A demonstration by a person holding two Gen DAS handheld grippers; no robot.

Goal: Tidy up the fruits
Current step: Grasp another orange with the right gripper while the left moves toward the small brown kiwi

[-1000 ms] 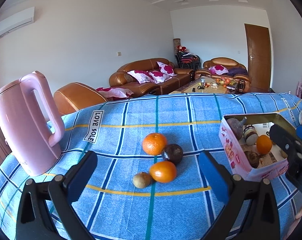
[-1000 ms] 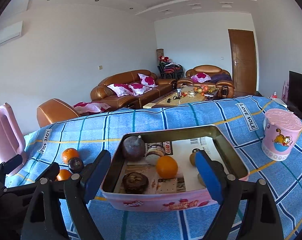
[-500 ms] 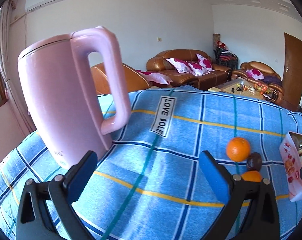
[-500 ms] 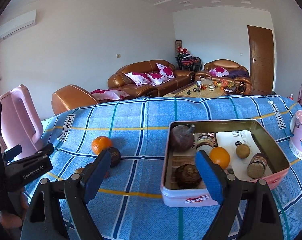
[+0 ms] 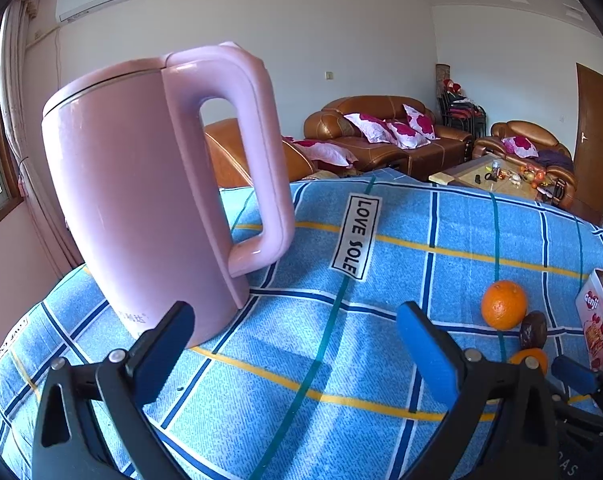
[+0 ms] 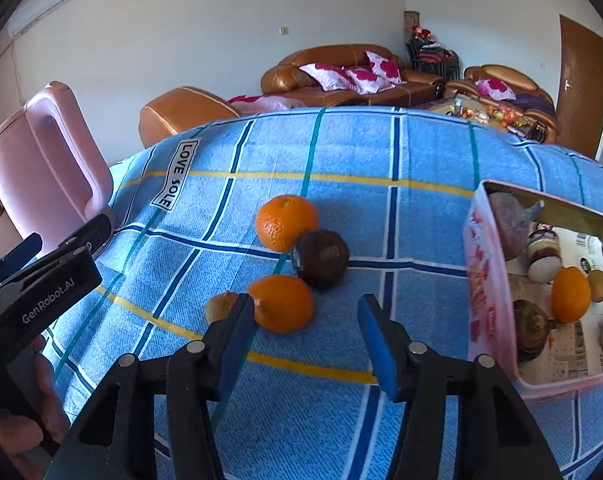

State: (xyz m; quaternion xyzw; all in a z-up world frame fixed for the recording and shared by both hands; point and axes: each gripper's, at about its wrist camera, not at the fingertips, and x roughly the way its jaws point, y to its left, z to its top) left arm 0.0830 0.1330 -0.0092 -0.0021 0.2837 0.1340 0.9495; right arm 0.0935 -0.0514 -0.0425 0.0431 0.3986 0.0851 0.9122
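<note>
- Orange skin is my target: the near orange [image 6: 281,303] lies just ahead of the right gripper [image 6: 305,338], a little left of the gap between the blue pads.
- Those jaws have just been closing and stand partly spread, with nothing pinched between them yet.
- Beside it lie a small brown fruit [image 6: 221,307] at its left, a dark round fruit [image 6: 320,259] touching it behind, and a second orange [image 6: 286,222] farther back, all in the middle of the blue checked tablecloth [image 6: 381,152].
- I'd open wider again, slide slightly left, and come down so the pads straddle the near orange alone without nudging its neighbours.
- Then squeeze gently at its widest part, since round fruit can squirt out.
- My judgement: it belongs in the pink tin [image 6: 485,300] toward the table's right edge, where fruit already sits.
- Left gripper [image 5: 297,352] is spread wide and empty, near the pink kettle [image 5: 149,200] by the table's left edge.
</note>
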